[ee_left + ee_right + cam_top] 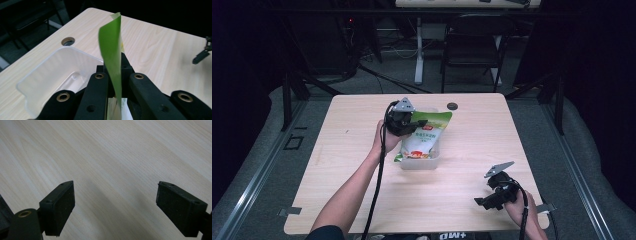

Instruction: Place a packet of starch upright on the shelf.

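1. Over the clear tub (419,162) at table centre, the left gripper (412,125) pinched the green-and-white bag (424,137) by its edge, the bag lying partly inside.
2. Toward five o'clock, the right gripper (492,197) hung released above bare table (472,125).
3. Lowering the bag squarely before letting go would probably seat it best.

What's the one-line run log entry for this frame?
left gripper: shut on green snack bag | bag: over clear plastic tub | right gripper: open, empty, above wooden table

High cam overhead; gripper cams close on table (472,130)
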The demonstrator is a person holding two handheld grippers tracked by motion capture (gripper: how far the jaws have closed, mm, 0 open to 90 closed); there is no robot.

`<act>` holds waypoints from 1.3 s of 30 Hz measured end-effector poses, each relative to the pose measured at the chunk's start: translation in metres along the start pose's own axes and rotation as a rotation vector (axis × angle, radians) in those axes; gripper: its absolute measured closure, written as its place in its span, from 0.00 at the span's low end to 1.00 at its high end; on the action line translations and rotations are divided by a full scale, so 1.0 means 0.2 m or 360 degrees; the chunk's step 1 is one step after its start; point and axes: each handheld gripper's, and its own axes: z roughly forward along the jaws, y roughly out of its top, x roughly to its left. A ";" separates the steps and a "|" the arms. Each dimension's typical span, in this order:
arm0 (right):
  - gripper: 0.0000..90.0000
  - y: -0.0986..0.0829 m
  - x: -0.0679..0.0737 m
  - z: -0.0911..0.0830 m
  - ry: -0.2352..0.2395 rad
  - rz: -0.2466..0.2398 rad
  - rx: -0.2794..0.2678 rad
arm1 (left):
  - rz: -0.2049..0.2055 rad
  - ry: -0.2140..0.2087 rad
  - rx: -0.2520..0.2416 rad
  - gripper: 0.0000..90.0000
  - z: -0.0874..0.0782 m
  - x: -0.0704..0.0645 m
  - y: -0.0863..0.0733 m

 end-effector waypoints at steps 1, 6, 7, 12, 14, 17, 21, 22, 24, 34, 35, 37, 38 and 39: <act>0.16 0.00 0.00 0.00 0.0001 -0.0003 0.0008 | 0.0000 -0.0012 -0.0005 0.99 0.00 0.00 0.00; 0.16 0.00 0.00 0.00 0.0004 0.0019 -0.0010 | 0.0055 0.0000 -0.0047 1.00 -0.03 -0.01 -0.02; 0.16 0.00 -0.01 0.00 -0.0002 0.0010 -0.0004 | 0.0063 0.0003 -0.0054 1.00 -0.04 -0.01 -0.02; 0.16 0.00 0.00 0.00 -0.0002 0.0013 -0.0005 | 0.0082 0.0003 -0.0121 1.00 -0.08 -0.01 -0.04; 0.16 0.00 -0.01 0.00 0.0000 0.0014 -0.0001 | 0.0068 -0.0005 -0.0147 1.00 -0.10 -0.01 -0.05; 0.16 0.00 -0.01 0.00 -0.0001 0.0014 0.0002 | 0.0065 0.0008 -0.0191 1.00 -0.13 0.00 -0.06; 0.16 0.00 -0.01 0.00 -0.0007 0.0012 0.0007 | 0.0048 0.0023 -0.0258 1.00 -0.15 0.00 -0.08; 0.16 0.00 -0.01 0.00 -0.0013 0.0019 -0.0001 | 0.0050 0.0032 -0.0267 1.00 -0.15 0.00 -0.08; 0.16 0.00 -0.01 0.00 -0.0007 0.0015 0.0007 | 0.0048 0.0030 -0.0281 1.00 -0.15 0.00 -0.08; 0.16 0.00 -0.01 0.00 -0.0009 0.0015 -0.0003 | 0.0063 0.0055 -0.0376 1.00 -0.13 -0.01 -0.09; 0.16 0.00 -0.01 -0.01 -0.0007 0.0014 -0.0004 | 0.0052 0.0048 -0.0388 1.00 -0.13 -0.01 -0.10; 0.16 0.00 -0.01 -0.01 -0.0006 0.0014 -0.0003 | 0.0040 0.0055 -0.0401 1.00 -0.12 -0.01 -0.11; 0.16 0.00 -0.01 -0.01 -0.0007 0.0012 -0.0004 | 0.0030 0.0050 -0.0404 1.00 -0.12 -0.01 -0.12; 0.16 0.00 -0.01 -0.01 -0.0005 0.0011 -0.0002 | 0.0021 0.0046 -0.0411 1.00 -0.11 0.00 -0.14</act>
